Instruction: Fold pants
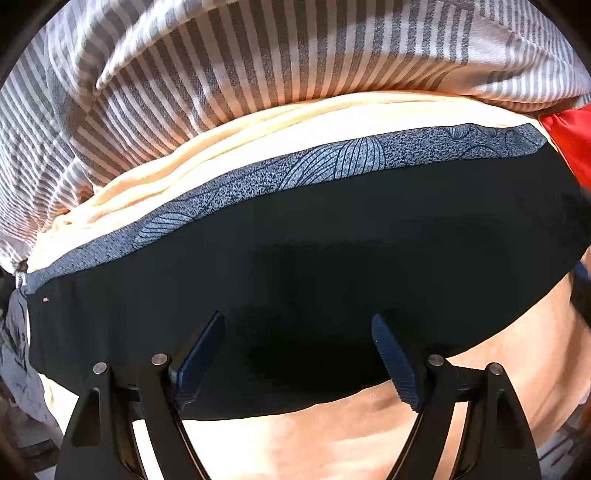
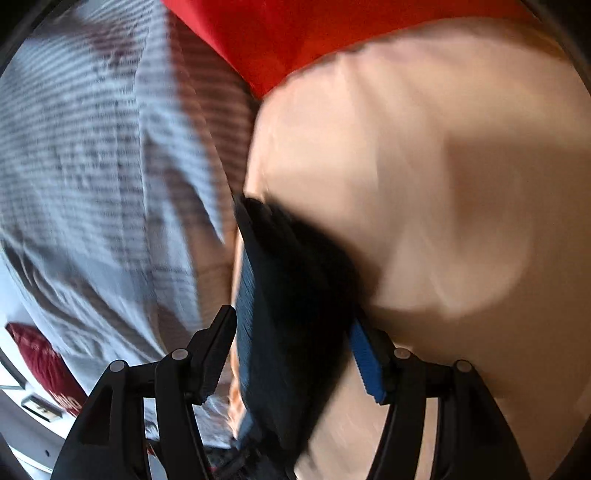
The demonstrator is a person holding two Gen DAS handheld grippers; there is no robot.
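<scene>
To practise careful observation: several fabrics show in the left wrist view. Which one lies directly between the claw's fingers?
The black pants with the blue patterned waistband, lying between the open left claw. The striped fabric, peach sheet and red cloth lie beyond.

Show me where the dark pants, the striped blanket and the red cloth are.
pants (image 1: 332,236): left wrist view, on the plain dark fabric below the patterned band.
striped blanket (image 1: 229,62): left wrist view, on its grey and white stripes.
red cloth (image 2: 280,33): right wrist view, on its flat middle.
</scene>
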